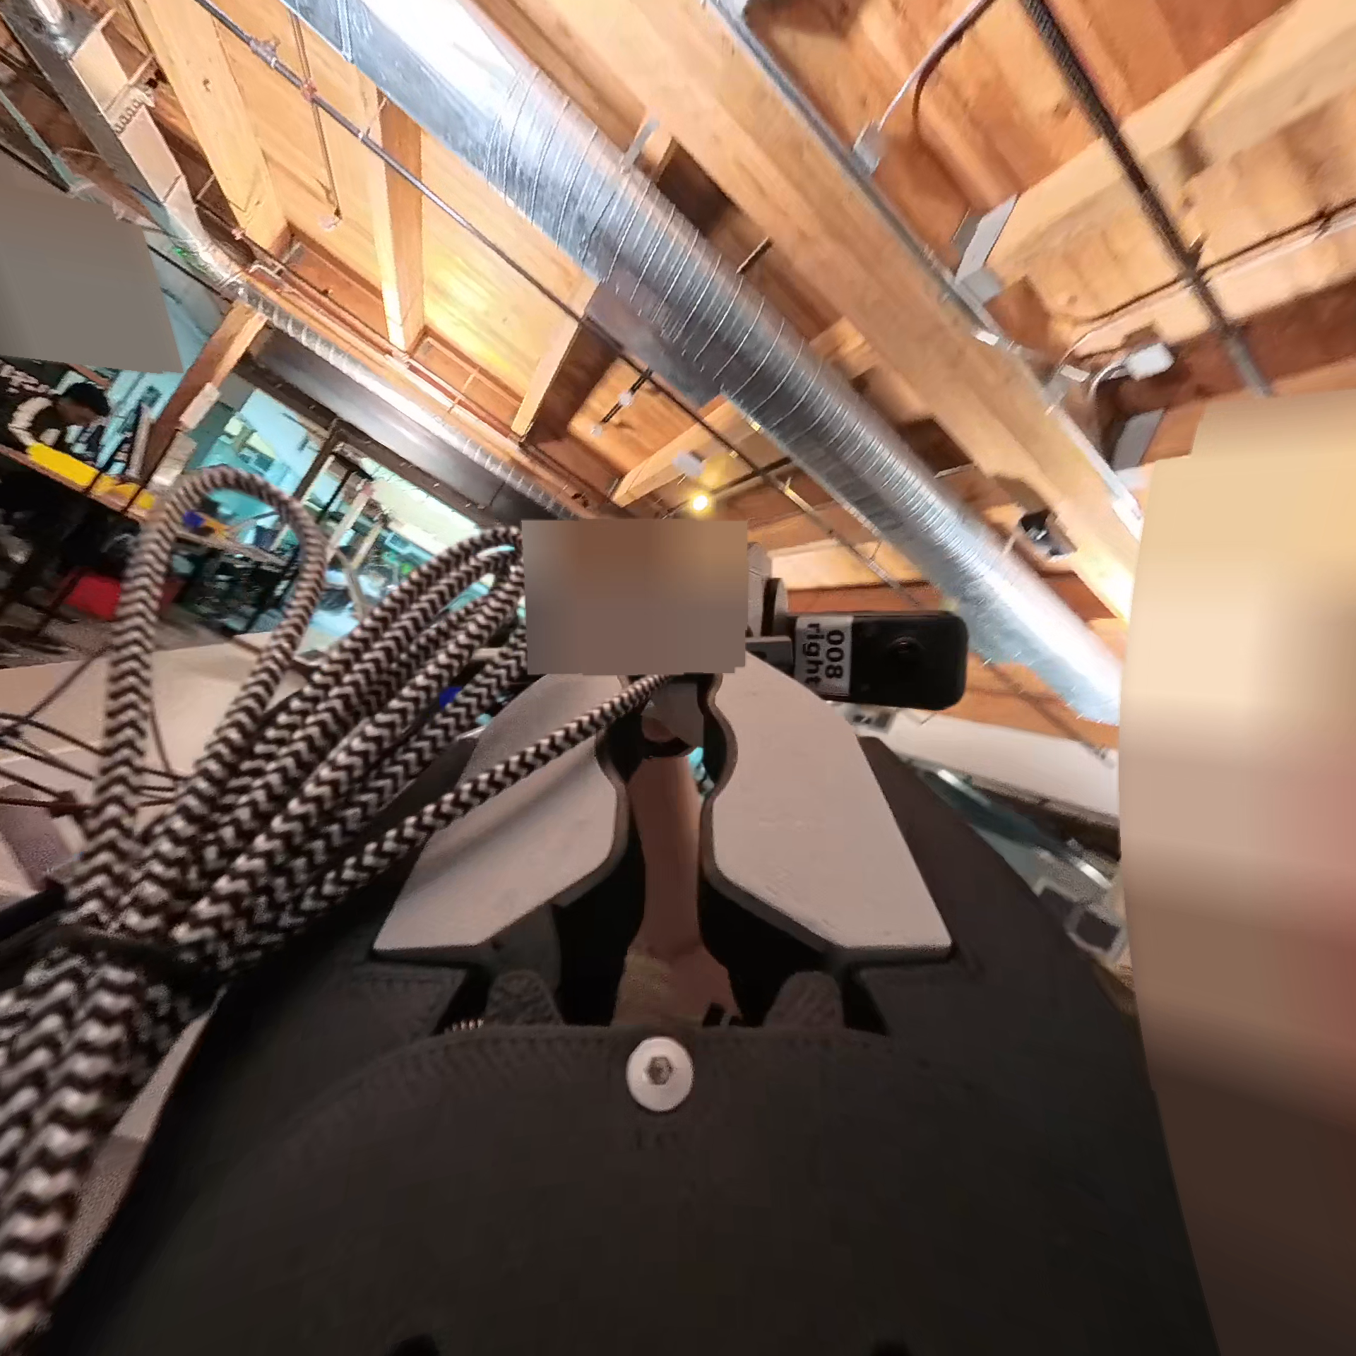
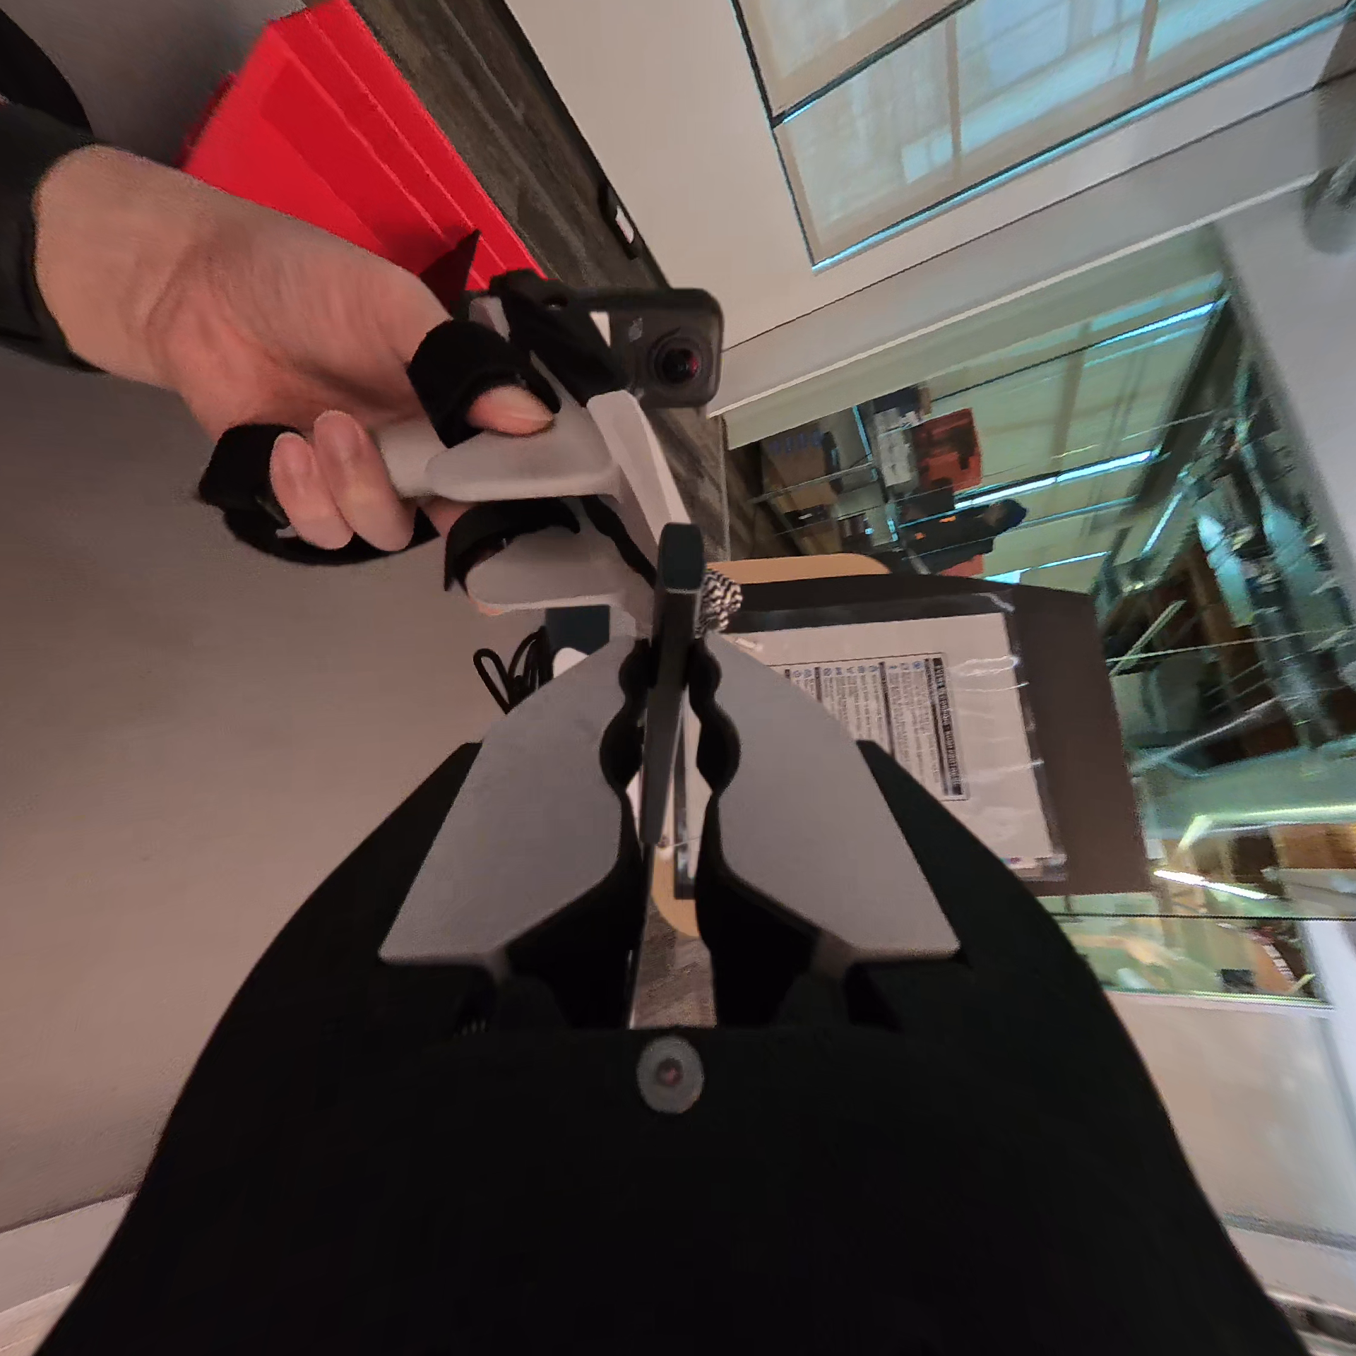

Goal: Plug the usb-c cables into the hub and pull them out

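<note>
Hub [image 2: 671, 660] and cable [image 1: 411, 763] meet tip to tip, held up in the air.
Right claw [image 2: 669, 686] clamps the dark hub edge-on, long axis pointing forward; left claw [image 1: 671, 715] pinches the braided cable's plug end directly facing it.

The left wrist view sits just behind the left tool [image 1: 664, 723] and tilts steeply upward, facing timber ceiling joists [image 1: 844, 183] and a silver duct [image 1: 660, 293]. The right wrist view sits just behind the right tool [image 2: 664, 660], rolled sideways, facing windows [image 2: 1027, 110] and a grey tabletop [image 2: 183, 734]. The two face each other at close range: each shows the other's camera [image 1: 910, 657], and both show the zigzag braided cable [image 1: 469, 770].
</note>
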`<move>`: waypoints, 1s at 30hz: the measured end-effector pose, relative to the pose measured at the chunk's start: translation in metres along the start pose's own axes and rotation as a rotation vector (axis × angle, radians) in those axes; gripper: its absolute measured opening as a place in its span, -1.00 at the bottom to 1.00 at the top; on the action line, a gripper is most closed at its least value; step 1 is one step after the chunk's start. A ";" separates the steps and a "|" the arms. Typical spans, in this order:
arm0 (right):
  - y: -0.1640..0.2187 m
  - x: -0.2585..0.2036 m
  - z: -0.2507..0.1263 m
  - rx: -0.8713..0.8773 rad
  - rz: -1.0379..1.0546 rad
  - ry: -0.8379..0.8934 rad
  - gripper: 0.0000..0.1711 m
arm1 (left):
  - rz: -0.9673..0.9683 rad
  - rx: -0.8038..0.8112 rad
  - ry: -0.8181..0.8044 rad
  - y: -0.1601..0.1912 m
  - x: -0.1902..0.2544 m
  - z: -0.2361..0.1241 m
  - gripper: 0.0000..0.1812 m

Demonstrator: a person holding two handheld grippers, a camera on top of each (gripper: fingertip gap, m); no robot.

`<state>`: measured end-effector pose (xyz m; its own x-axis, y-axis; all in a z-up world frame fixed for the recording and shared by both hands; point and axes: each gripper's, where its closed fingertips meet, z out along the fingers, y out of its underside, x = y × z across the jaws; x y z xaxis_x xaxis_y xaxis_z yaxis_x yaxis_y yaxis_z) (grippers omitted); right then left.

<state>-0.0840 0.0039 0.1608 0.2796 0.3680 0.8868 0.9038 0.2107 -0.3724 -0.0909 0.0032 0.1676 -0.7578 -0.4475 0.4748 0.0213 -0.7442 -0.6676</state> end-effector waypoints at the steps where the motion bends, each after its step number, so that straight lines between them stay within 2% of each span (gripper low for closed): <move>1: -0.001 -0.001 -0.002 0.005 -0.021 0.013 -0.86 | 0.029 -0.017 -0.014 0.002 0.001 0.001 -0.89; 6: -0.010 -0.003 -0.008 0.042 -0.058 0.030 -0.87 | 0.028 -0.054 0.041 0.007 0.011 0.003 -0.90; 12: -0.008 -0.011 -0.009 0.025 -0.081 -0.002 -0.87 | 0.024 -0.130 0.035 0.016 0.009 0.001 -0.89; 26: -0.003 -0.011 -0.005 0.009 -0.088 0.022 -0.87 | 0.003 -0.112 0.026 0.018 0.002 0.001 -0.89; 30: 0.005 -0.007 0.000 -0.029 -0.050 0.029 -0.87 | -0.023 -0.072 -0.012 0.011 -0.006 0.001 -0.78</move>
<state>-0.0814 0.0022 0.1529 0.2429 0.3317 0.9116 0.9258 0.2012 -0.3199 -0.0851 -0.0031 0.1576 -0.7495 -0.4368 0.4975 -0.0435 -0.7173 -0.6954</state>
